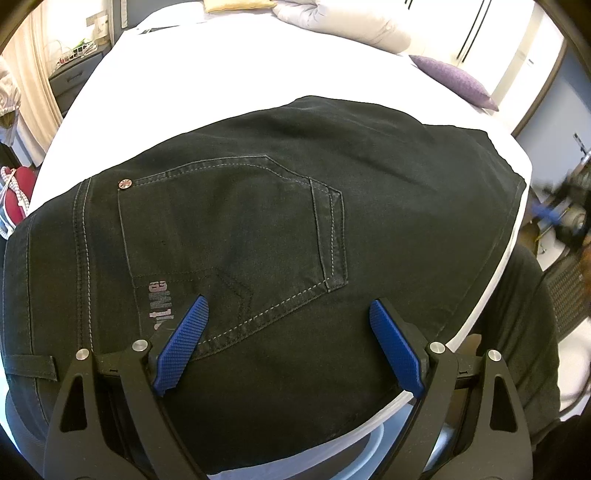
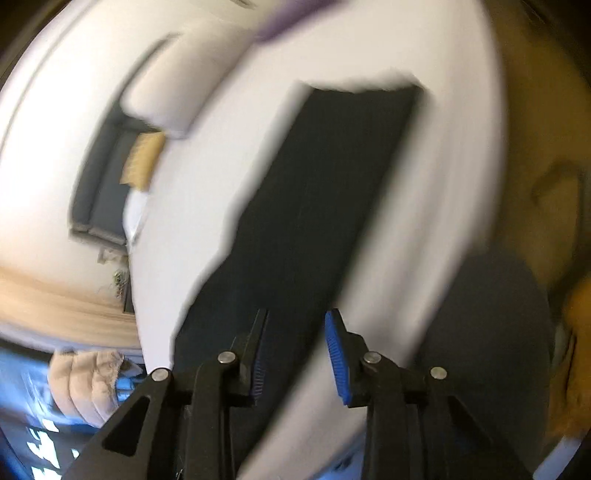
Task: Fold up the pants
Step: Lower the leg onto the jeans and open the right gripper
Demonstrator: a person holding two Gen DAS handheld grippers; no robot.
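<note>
Black jeans [image 1: 258, 229] lie flat on the white bed [image 1: 229, 77], back pocket up, waistband at the left, filling most of the left wrist view. My left gripper [image 1: 288, 306] is open just above the seat of the jeans near the pocket's lower edge, holding nothing. In the blurred right wrist view the jeans [image 2: 314, 206] show as a long dark strip on the bed [image 2: 454, 192]. My right gripper [image 2: 295, 317] is open above the near part of that strip, empty.
A purple pillow [image 1: 454, 79] and a bunched white duvet [image 1: 343, 20] lie at the bed's far side. A yellow pillow [image 1: 236, 4] is at the head. The bed's edge runs at the right, by a dark chair [image 1: 528, 295]. Dresser and curtain stand at the left.
</note>
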